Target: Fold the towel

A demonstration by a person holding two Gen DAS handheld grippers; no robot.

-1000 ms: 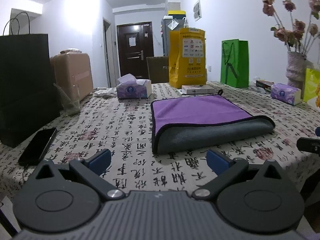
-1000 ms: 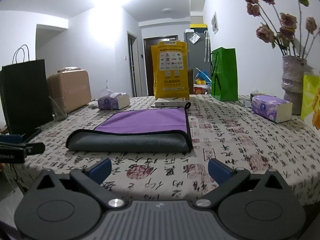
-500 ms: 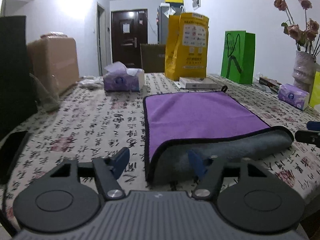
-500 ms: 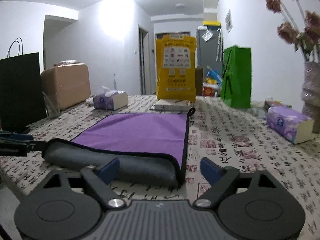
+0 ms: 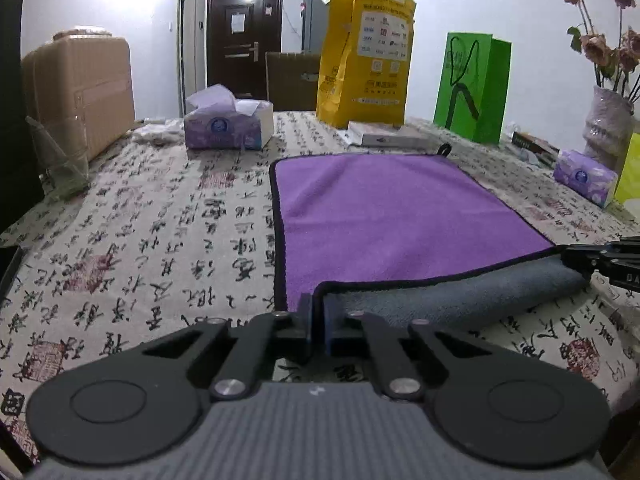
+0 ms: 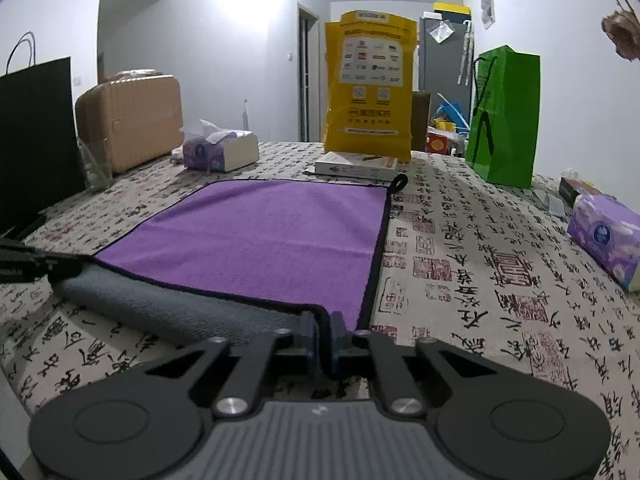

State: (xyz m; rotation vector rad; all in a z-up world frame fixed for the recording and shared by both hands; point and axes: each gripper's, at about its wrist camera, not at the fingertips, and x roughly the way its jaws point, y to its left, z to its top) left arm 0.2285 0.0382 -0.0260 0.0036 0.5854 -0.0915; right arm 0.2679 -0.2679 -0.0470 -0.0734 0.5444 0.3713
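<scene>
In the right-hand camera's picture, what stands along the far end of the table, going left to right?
Black bag → tan suitcase → tissue box → yellow bag → green bag.

Towel (image 5: 384, 216): near corners hidden between each gripper's closed jaws; black bag (image 6: 36, 136): cut by the left edge in the right wrist view; phone (image 5: 10, 258): only a sliver at the left wrist view's edge; flowers (image 5: 600, 40): partly cropped; yellow bag (image 6: 368, 80): print too small to read.
</scene>
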